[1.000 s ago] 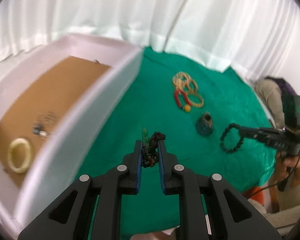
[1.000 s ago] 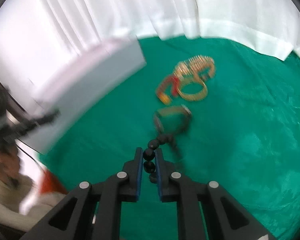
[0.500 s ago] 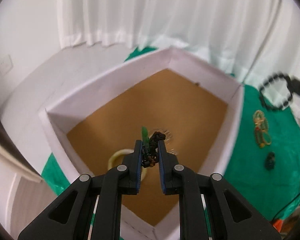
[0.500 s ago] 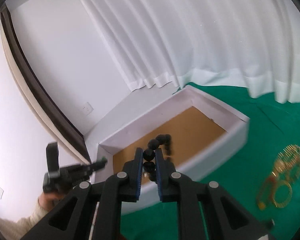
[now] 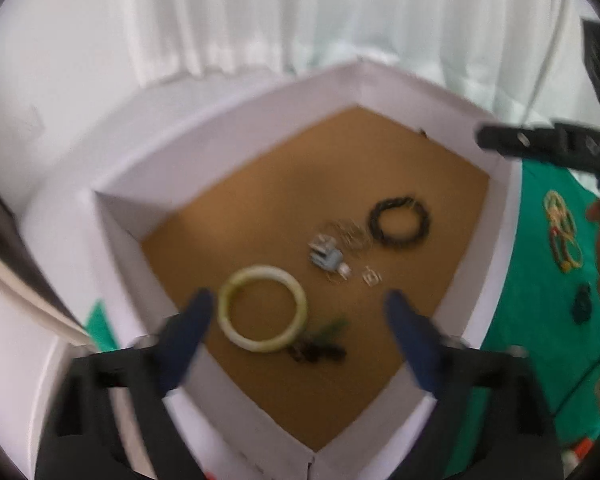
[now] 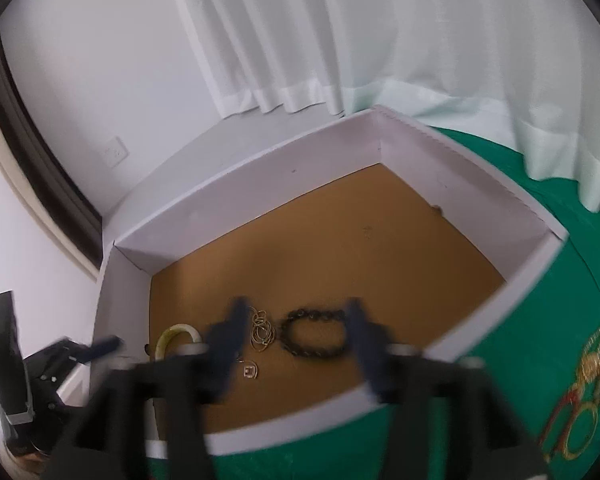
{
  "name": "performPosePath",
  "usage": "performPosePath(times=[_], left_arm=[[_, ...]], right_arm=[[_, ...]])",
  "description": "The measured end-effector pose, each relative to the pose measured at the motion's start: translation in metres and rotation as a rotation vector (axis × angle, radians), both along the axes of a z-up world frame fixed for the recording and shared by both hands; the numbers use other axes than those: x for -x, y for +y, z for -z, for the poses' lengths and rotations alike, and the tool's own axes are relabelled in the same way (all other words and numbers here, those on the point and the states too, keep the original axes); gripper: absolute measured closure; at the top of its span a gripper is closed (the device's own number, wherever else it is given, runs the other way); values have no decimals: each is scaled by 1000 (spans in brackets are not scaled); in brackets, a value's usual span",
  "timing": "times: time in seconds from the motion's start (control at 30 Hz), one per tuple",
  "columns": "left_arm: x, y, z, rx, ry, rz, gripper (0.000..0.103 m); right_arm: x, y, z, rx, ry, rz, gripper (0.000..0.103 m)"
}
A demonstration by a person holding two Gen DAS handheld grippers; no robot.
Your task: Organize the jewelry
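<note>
- Left gripper [image 5: 296, 320]: jaws have just been opening and stand wide, nothing between them; the dark beaded charm [image 5: 318, 350] lies in the white box [image 5: 228, 152] just below, beside the pale bangle [image 5: 262, 308].
- Right gripper [image 6: 296, 332]: jaws have just been opening, half-wide, empty; the black bead bracelet [image 6: 314, 332] rests on the box floor beyond them.
- Lift both straight up, clearing the box walls, before returning for the gold bangles [image 6: 580, 392] on the green bench [image 6: 500, 420].
</note>
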State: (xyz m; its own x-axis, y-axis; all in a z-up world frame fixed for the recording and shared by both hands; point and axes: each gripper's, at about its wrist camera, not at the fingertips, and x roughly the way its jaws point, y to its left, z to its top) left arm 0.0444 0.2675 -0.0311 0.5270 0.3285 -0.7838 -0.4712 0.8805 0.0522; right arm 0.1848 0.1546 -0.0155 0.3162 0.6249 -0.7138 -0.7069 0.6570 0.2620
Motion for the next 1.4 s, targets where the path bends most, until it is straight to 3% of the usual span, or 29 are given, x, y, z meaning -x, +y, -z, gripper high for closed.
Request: performPosePath(times=[0.07, 0.13, 0.17, 0.37, 0.5, 0.8, 1.0, 1.17, 1.27, 1.4], left_arm=[[4, -10, -10, -36, -34, -15, 5], [3, -20, -18, -81, -44, -53, 2], [3, -24, -21, -97, -50, -67, 2], [2, -68, -39, -158, -72, -66, 1], [-1, -101, -43, -234, -61, -39, 1], [-5, -156, -43, -163, -101, 108, 1], [-10, -187, -31, -82, -101, 181, 1], [-15, -205, -19, -72, -58, 233, 1], [-14, -213, -9, -24, 5, 278, 1], [-12, -218, 3, -7, 32, 314, 1]], right_arm=[[12, -15, -7, -11, -30, 15, 36], [27, -35, -15, -6, -81, 45, 23], [34, -45, -19, -8, -107, 59, 22], [76, -117, -26, 60, -269, 201, 22], [92, -164, -23, 83, -291, 319, 22], [123, -253, -1, 66, -199, 484, 21], [144, -283, 14, 152, -214, 571, 22], [156, -302, 25, 216, -180, 623, 22], [164, -309, 28, 238, -164, 649, 22], [173, -308, 23, 276, -184, 669, 22]])
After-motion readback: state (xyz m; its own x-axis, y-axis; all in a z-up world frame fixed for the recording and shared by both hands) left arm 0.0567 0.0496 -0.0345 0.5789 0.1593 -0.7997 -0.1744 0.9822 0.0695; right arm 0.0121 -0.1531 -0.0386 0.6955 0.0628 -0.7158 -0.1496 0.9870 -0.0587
